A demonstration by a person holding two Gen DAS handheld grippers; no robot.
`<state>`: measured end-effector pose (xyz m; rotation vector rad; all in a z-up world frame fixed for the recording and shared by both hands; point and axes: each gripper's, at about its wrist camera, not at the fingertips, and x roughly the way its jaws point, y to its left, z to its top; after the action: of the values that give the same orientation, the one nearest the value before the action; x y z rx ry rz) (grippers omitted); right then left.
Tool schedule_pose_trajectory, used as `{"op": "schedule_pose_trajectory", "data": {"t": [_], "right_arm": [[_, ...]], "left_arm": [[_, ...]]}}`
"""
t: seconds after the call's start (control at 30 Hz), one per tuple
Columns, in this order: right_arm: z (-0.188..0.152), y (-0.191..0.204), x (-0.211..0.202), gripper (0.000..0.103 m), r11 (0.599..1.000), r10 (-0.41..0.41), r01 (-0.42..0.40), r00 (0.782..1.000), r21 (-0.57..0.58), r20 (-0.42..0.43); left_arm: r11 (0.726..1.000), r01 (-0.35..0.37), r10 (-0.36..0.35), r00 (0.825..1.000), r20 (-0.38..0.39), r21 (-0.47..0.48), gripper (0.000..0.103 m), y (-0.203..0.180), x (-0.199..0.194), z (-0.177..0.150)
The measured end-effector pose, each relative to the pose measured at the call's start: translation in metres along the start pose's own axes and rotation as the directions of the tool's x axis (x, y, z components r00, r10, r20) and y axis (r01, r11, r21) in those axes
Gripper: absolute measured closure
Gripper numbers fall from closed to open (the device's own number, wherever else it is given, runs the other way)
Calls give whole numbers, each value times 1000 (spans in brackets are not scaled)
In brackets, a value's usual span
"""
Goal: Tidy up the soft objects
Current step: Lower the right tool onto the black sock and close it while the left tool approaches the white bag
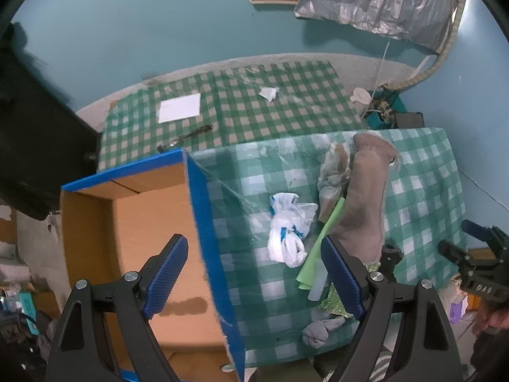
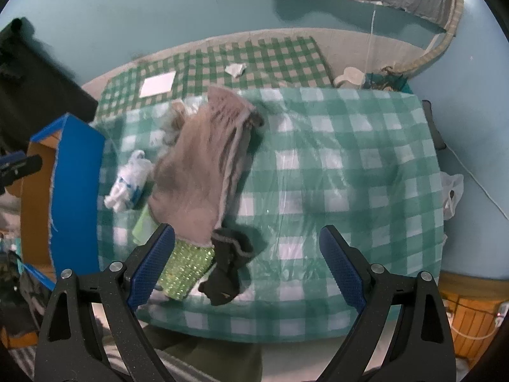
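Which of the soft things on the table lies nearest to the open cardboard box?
The white and blue plastic bag: it lies closest to the box's blue wall, while the taupe cloth and socks sit farther away.

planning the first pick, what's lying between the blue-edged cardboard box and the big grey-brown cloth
In both views a crumpled white and blue plastic bag lies on the checked tablecloth between the box and the grey-brown cloth.
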<state>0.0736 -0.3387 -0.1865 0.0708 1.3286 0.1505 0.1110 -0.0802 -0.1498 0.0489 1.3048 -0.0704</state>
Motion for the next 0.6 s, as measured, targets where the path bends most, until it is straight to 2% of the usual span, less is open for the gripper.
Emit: {"op": "schedule_pose_trajectory", "data": {"t": [0.13, 0.23, 0.6], "right_arm": [[-6, 3, 18, 11, 1000, -9, 8, 1000, -23, -26], [-14, 5, 33, 11, 999, -10, 8, 999, -36, -50], [-45, 11, 85, 11, 999, 0, -6, 988, -35, -152]], "left_arm": [[1000, 14, -14, 1000, -19, 8, 16, -7, 18, 2], [1000, -2, 3, 999, -49, 18, 16, -13, 32, 3], [998, -35, 38, 997, -67, 43, 16, -22, 64, 4]]}}
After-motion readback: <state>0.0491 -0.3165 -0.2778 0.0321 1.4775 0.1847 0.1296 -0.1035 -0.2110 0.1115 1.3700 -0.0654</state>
